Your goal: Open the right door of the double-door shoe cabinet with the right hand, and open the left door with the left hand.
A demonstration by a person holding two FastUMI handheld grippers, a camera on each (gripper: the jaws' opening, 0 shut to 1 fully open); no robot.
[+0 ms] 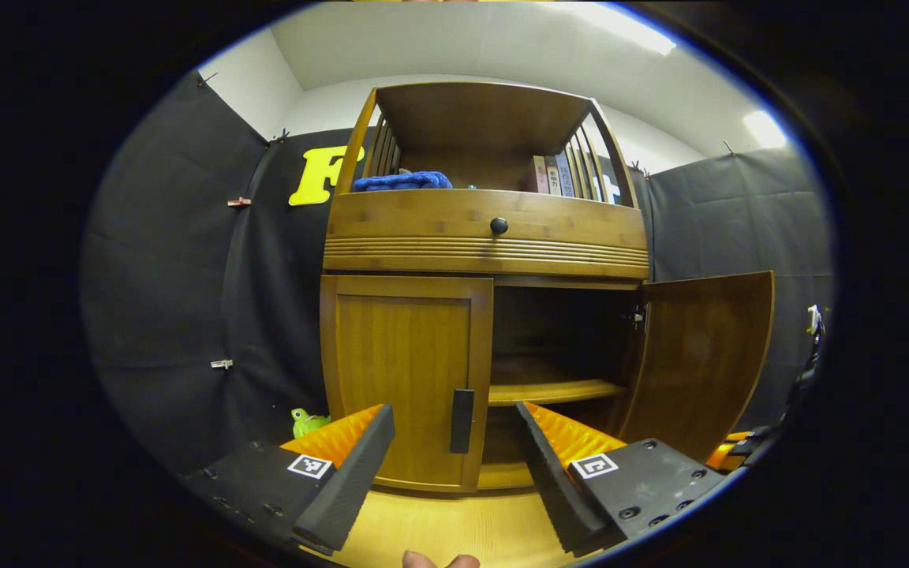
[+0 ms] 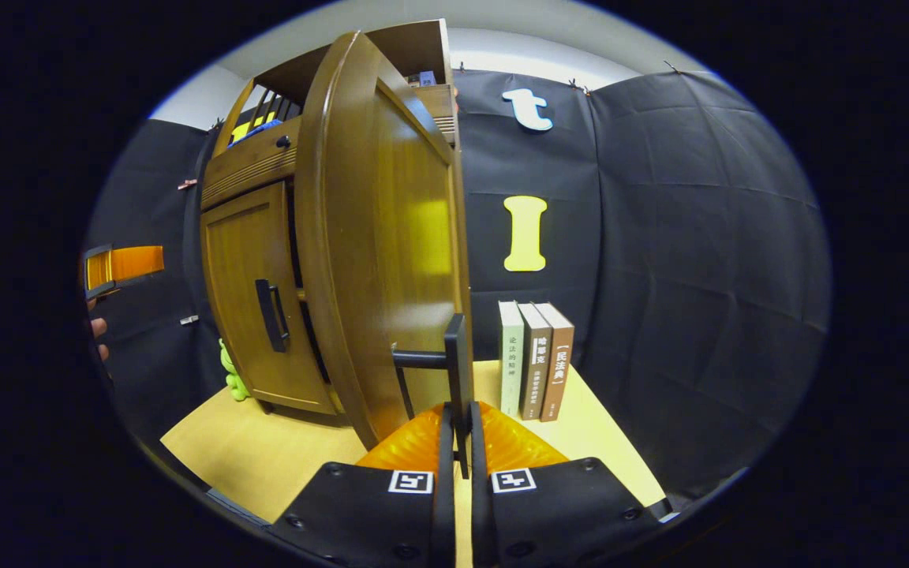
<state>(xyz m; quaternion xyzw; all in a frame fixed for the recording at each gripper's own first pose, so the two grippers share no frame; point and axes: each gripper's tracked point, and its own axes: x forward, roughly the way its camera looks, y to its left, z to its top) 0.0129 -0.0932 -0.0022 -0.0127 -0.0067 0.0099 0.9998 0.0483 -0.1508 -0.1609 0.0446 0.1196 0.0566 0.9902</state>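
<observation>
Centre of the left gripper view, the shoe cabinet (image 1: 486, 237) stands tall — right door (image 1: 699, 355) swung wide open at the right, left door (image 1: 407, 379) shut flat at centre-left, its dark handle (image 1: 461, 420) low on the inner edge. The left gripper (image 1: 454, 450) sits at the bottom with fingers spread wide, nothing between them, the handle just beyond the gap. In the right gripper view, the open right door fills the middle, and the right gripper (image 2: 455, 465) at bottom centre is clamped tight on the door's handle (image 2: 454, 371) — both fingers pressing it. Three books (image 2: 535, 359) stand upright right of centre on the yellow table (image 2: 265, 450). A blue cloth (image 1: 403, 181) lies on the upper shelf.
</observation>
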